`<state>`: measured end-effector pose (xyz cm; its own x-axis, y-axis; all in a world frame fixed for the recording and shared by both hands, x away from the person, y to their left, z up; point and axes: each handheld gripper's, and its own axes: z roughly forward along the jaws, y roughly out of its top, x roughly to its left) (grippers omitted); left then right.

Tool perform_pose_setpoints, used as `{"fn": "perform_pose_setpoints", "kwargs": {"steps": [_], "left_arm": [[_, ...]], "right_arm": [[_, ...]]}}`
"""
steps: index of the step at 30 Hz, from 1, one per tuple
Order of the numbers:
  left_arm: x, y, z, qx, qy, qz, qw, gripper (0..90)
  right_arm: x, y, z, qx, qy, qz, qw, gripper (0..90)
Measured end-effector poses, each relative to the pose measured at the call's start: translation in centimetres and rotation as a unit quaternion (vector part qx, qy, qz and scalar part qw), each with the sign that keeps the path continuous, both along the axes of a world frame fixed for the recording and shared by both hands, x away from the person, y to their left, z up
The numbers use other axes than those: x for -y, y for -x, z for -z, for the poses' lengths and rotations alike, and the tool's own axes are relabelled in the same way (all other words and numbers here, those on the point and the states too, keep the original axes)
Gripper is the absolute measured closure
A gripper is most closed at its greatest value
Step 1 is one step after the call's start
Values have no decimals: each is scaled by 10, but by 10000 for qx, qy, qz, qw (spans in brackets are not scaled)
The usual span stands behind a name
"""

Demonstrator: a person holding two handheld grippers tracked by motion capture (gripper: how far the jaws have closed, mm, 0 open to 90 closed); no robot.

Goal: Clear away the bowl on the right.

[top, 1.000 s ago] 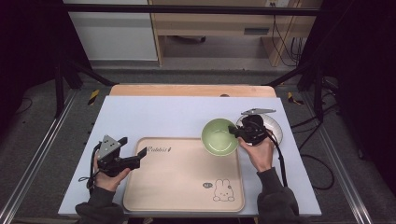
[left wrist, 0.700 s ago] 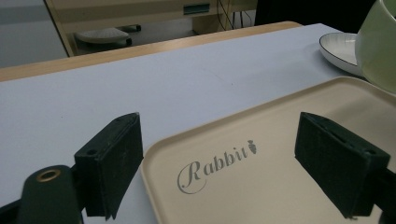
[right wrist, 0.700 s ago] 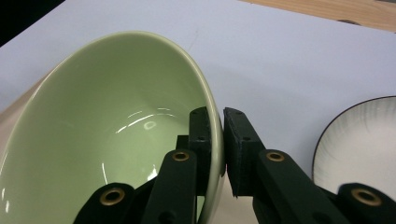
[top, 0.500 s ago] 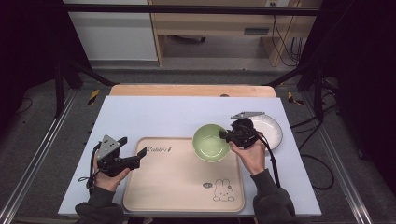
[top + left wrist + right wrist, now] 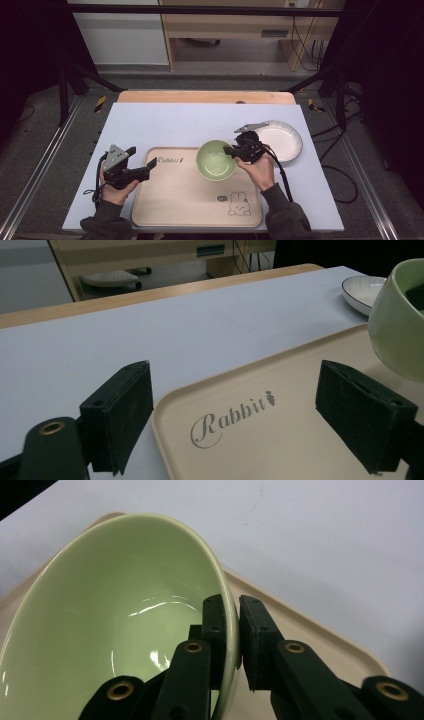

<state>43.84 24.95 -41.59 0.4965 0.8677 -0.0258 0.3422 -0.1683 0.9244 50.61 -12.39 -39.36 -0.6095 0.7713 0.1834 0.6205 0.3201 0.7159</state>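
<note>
One green bowl (image 5: pixel 216 160) sits over the far right part of the beige tray (image 5: pixel 170 210), its rim pinched between the jaws of the right gripper (image 5: pixel 234 150), one jaw inside and one outside; whether it touches the tray I cannot tell. Just right of that gripper a white plate (image 5: pixel 285 140) rests on the pale blue table (image 5: pixel 165 125). At the tray's left edge the left gripper (image 5: pixel 150 167) is held with jaws wide apart and empty, straddling the tray's near corner by the "Rabbit" print (image 5: pixel 230 417).
</note>
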Motion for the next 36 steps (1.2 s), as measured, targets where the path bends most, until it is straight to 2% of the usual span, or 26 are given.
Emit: {"fn": "perform_pose_setpoints", "kwargs": {"steps": [14,36], "left_arm": [[-1,0,-1,7,14,-10,10000,148],[-1,0,0,-3,6,-11,10000,149]], "right_arm": [[-23,0,16,-203,42,-256,9995,822],[-40,-1,32,-410,163,-387,9983,822]]}}
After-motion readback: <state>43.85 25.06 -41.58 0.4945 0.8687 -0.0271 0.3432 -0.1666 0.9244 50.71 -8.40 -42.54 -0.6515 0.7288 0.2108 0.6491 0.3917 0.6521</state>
